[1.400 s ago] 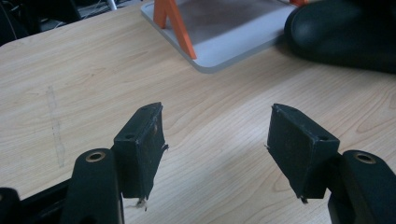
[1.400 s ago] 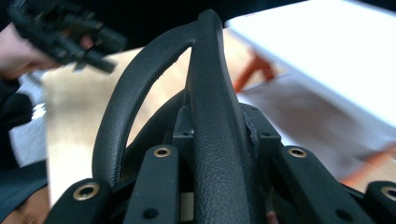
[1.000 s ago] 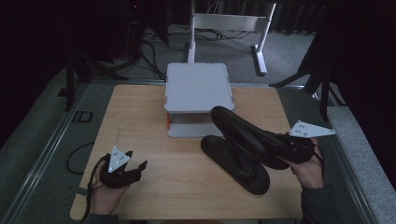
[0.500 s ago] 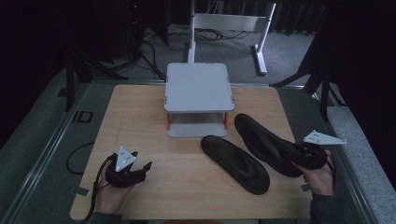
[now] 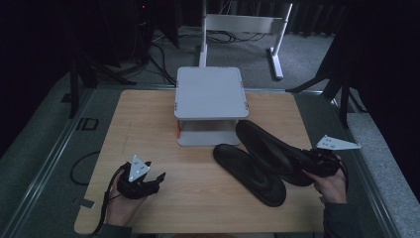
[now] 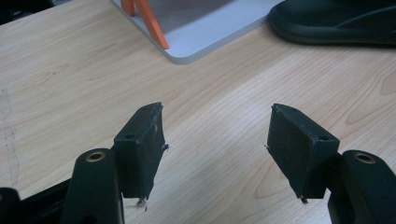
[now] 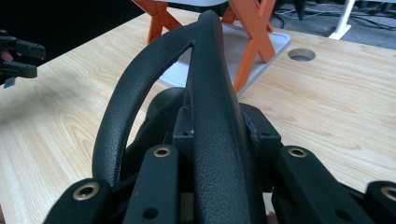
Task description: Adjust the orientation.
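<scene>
Wooden table (image 5: 148, 129), pale grain, edged by grey floor. At its far middle, a grey two-tier stand (image 5: 210, 94) on orange cross legs (image 7: 250, 42). Just right of the stand's front, two black slippers: one slipper flat on the wood (image 5: 250, 173), toe near the stand's base; the other slipper (image 5: 272, 151) raised and tilted, overlapping the flat one, heel end toward the right edge. Clamped on that raised slipper's strap, the right gripper (image 7: 219, 140), jaws pressed to both sides, hand (image 5: 331, 186) beneath. Near the front left corner, well apart from the slippers, the left gripper (image 6: 215, 144), jaws wide apart over bare wood, gripping nothing.
</scene>
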Tool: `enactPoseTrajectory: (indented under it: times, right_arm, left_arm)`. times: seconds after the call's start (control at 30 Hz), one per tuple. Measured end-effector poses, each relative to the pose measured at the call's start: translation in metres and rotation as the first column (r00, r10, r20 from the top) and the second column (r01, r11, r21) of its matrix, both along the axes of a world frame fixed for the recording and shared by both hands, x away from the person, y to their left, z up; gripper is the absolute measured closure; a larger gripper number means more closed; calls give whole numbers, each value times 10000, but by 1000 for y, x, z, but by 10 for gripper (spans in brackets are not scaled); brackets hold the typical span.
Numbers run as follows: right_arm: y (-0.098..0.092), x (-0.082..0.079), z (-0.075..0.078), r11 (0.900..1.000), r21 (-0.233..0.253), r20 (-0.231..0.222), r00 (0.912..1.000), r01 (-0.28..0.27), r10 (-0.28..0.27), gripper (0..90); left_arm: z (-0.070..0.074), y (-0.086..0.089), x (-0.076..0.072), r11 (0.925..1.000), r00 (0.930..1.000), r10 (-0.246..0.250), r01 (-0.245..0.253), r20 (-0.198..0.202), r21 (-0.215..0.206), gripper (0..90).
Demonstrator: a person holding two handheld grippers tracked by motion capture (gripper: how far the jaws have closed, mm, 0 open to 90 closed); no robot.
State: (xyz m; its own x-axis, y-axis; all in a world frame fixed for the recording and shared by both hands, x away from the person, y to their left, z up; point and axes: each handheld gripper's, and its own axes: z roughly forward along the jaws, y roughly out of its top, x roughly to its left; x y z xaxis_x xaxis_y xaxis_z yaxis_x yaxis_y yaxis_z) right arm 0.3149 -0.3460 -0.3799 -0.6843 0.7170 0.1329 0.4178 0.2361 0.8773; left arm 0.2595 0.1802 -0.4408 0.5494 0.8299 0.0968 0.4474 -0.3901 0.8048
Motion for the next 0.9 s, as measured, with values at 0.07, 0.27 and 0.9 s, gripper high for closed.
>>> enactPoseTrajectory:
  times: [0.07, 0.27, 0.9]
  right_arm:
    - [1, 3, -2, 9995, -177, 35, 9997, 254, -253, 706]
    - [-19, 22, -28, 9944, -114, -673, 9921, 1055, -1060, 705]
    - [-64, 52, -86, 9665, -20, -2645, 9319, 2567, -2481, 500]
  left_arm:
    - [0, 0, 0, 10000, 10000, -7, 7, 13, 36, 364]
    - [-3, 0, 1, 10000, 10000, -10, 10, -62, 14, 364]
    - [-5, -1, 2, 10000, 9999, 15, -15, -101, 17, 364]
